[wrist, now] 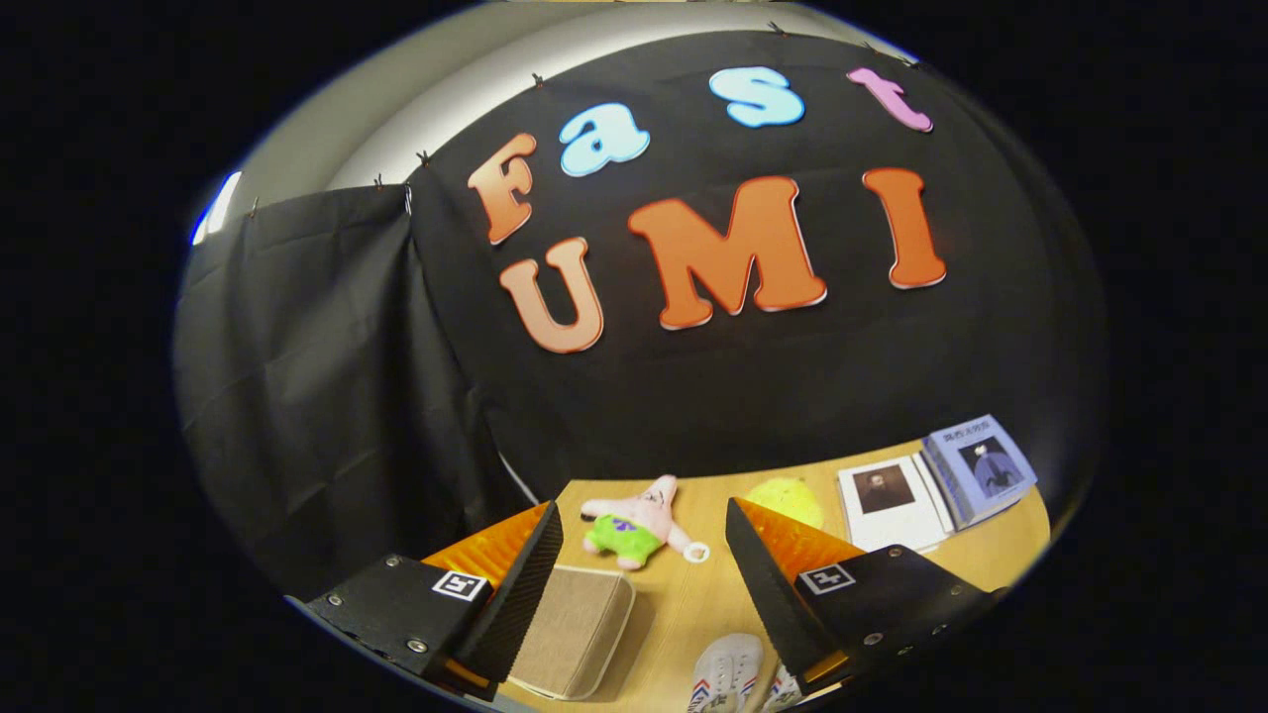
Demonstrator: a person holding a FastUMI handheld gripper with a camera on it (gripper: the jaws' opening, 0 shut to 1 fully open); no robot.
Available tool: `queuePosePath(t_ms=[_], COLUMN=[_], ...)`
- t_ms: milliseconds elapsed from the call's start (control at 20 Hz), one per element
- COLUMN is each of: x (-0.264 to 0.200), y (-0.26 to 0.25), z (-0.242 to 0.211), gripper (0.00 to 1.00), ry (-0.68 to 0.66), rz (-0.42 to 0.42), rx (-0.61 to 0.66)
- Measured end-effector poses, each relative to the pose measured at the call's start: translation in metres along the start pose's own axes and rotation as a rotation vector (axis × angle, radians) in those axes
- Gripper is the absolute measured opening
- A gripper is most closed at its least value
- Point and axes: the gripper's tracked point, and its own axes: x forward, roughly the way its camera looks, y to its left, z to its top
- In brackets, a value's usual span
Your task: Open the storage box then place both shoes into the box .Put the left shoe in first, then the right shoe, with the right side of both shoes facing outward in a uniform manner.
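My gripper (644,525) is open and held high above the wooden table (693,604), with nothing between its fingers. Below the left finger lies the beige fabric storage box (575,629), its lid shut, lying flat. Two white shoes with red and blue stripes show below: one shoe (728,673) sits between the fingers at the near table edge, and the toe of the other shoe (783,688) peeks out beside the right finger, mostly hidden by it.
A pink star plush with green shorts (636,530) lies beyond the box. A yellow round object (785,500) sits behind the right finger. A stack of books (981,470) and a white booklet (887,500) lie at the far right. Black cloth walls the booth.
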Motion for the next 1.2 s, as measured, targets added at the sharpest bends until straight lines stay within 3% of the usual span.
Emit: queuePosePath(t_ms=[300, 750, 850, 1050, 1200], x=[0.028, 0.053, 0.059, 0.072, 0.077], y=[0.017, 0.032, 0.039, 0.034, 0.042], z=[-0.078, -0.197, -0.214, -0.24, -0.247], gripper=[0.98, 0.98, 0.98, 0.98, 0.98], ry=[0.25, 0.554, 0.583, 0.61, 0.635], rz=[0.091, 0.15, 0.17, 0.157, 0.208], rx=[0.16, 0.323, 0.369, 0.318, 0.412])
